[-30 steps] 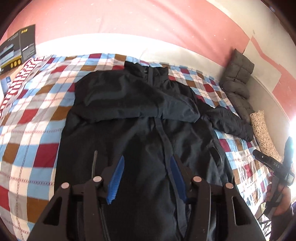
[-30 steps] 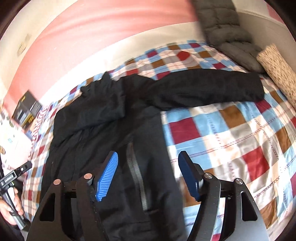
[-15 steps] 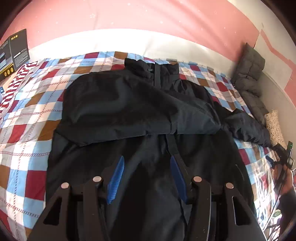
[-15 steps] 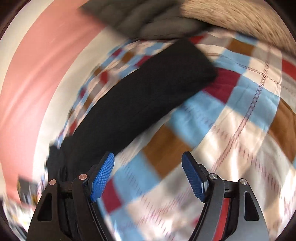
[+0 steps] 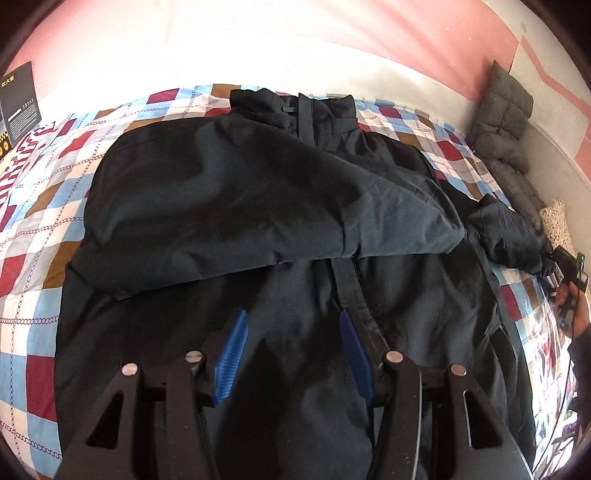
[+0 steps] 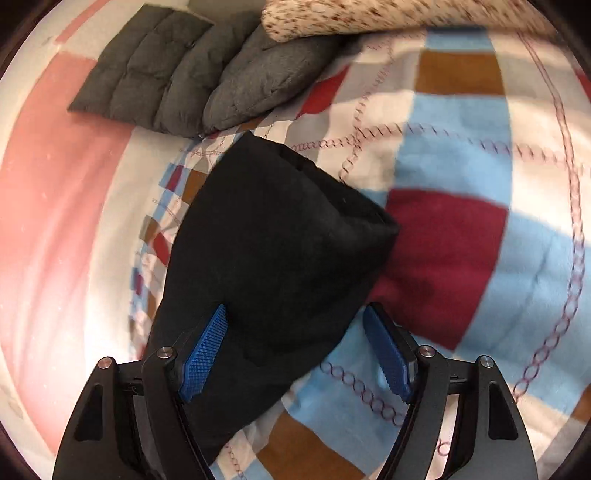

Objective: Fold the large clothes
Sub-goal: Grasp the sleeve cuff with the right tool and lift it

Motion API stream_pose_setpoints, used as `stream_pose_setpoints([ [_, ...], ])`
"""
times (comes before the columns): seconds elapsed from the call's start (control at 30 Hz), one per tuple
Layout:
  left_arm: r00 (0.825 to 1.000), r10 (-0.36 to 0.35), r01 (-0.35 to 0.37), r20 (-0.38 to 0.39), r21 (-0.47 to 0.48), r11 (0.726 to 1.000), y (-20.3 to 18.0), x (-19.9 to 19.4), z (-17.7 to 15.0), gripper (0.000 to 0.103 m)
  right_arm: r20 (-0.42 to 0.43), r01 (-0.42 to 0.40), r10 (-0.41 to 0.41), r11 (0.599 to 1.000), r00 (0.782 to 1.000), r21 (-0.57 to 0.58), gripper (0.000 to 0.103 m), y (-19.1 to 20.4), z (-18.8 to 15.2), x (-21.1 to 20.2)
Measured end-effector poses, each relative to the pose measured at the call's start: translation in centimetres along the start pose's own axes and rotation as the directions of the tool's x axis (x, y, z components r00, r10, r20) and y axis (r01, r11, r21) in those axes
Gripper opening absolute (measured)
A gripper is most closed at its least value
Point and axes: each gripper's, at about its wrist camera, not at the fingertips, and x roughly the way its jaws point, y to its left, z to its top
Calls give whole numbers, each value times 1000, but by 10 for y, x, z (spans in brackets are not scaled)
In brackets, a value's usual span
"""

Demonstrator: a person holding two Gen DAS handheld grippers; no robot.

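Observation:
A large dark jacket (image 5: 280, 229) lies front up on a checked bedspread (image 5: 33, 236). Its left sleeve is folded across the chest. Its right sleeve (image 5: 509, 236) stretches out to the right. My left gripper (image 5: 291, 350) is open and empty, hovering over the jacket's lower front. My right gripper (image 6: 295, 354) is open, low over the cuff end of the right sleeve (image 6: 280, 251), with the sleeve between its blue fingers (image 6: 207, 350). In the left wrist view the right gripper (image 5: 565, 266) shows at the sleeve's end, at the far right.
A grey quilted cushion (image 6: 177, 77) and a speckled pillow (image 6: 388, 18) lie just beyond the sleeve by the pink wall. A dark box (image 5: 18, 99) stands at the bed's far left edge.
My right gripper swung from the jacket body out to the right sleeve's cuff and dropped close to it. My left gripper moved forward over the jacket. Both stayed open.

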Motion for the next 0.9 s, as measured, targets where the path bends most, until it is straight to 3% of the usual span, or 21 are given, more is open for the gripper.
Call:
stream_pose_setpoints([
  [0.03,1000,2,-2,0,-3,1000,2,-1,0,55,8,13,-13,999,1000,-44,37,11,1,-4],
  [0.07,1000,6,-6,1,-5,1000,3,-1,0,55,15,19,-18,998,1000,-64,28,18,1,-8],
  [0.23,999,38,-37,31,-31,999,23,-13,11,55,80,-61,76,981,994,-184,24,80,4,-59],
  [0.37,997,38,-32,66,-82,996,45,-30,19,55,111,-157,208,922,972,-354,24,161,-9,-118],
  [0.5,996,21,-9,89,-132,991,64,-45,18,55,56,-267,346,809,937,-525,24,259,-45,-165],
  [0.67,994,9,10,109,-168,986,84,-58,10,55,-82,-362,429,626,900,-690,24,360,-131,-186],
  [0.77,993,14,10,121,-195,981,101,-67,6,55,-196,-417,422,532,885,-737,24,401,-198,-171],
  [0.9,990,40,-10,134,-221,975,126,-80,4,55,-393,-492,306,411,867,-767,34,434,-303,-113],
])
